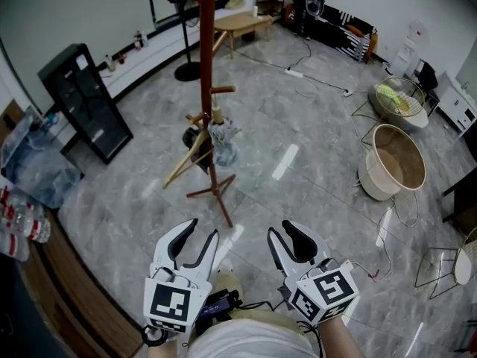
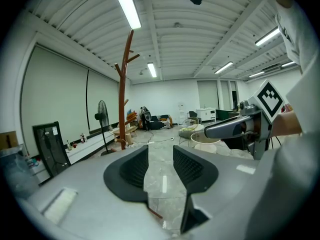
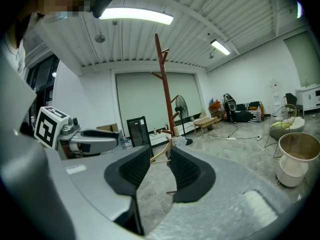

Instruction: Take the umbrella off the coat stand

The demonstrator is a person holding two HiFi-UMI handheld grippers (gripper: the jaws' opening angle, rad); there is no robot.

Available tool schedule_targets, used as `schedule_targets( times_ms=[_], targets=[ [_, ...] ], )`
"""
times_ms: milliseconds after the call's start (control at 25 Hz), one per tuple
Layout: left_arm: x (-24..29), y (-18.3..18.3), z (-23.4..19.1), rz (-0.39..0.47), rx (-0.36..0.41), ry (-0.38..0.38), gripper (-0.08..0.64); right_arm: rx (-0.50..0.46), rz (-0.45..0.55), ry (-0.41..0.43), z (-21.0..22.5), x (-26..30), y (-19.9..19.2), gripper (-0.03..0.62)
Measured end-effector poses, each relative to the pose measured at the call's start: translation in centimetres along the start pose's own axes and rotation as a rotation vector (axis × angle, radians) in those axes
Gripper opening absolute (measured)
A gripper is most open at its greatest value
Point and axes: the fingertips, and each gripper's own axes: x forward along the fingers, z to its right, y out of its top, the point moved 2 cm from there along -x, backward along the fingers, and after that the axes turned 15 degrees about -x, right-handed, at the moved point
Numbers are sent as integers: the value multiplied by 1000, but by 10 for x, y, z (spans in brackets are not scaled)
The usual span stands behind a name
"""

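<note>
Grey stone-patterned floor (image 1: pixel 298 200) fills the head view, with a tall reddish-brown coat stand (image 1: pixel 208 66) well in from the far wall. The pale folded umbrella (image 1: pixel 222 142) hangs low on that stand, right against the pole and under a short peg, and a wooden hanger (image 1: pixel 186 166) sticks out at a slant just beside it. A black cabinet (image 1: pixel 86 99) stands near the left wall and two round baskets (image 1: pixel 391 162) sit toward the right edge of the floor. At the near edge the left tongs (image 1: pixel 206 228) and right tongs (image 1: pixel 282 230) are held side by side, pointing toward the stand and well apart from it. In the left gripper view the two dark pads stand moderately apart with only bare floor showing between them; the stand rises off to the left, and a fan (image 2: pixel 102 119) stands beyond it. In the right gripper view the pads are likewise apart and hold nothing; the stand's lower part, the hanger and the umbrella show far off through the gap.
</note>
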Motion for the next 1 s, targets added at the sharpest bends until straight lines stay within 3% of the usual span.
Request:
schedule_targets(
  times_ms=[720, 1000],
  targets=[
    [90, 44, -94, 4, 27, -62, 152, -54, -19, -26, 33, 125, 38, 124],
    [114, 45, -123, -3, 20, -66, 153, -23, -38, -14, 41, 167, 37, 124]
  ],
)
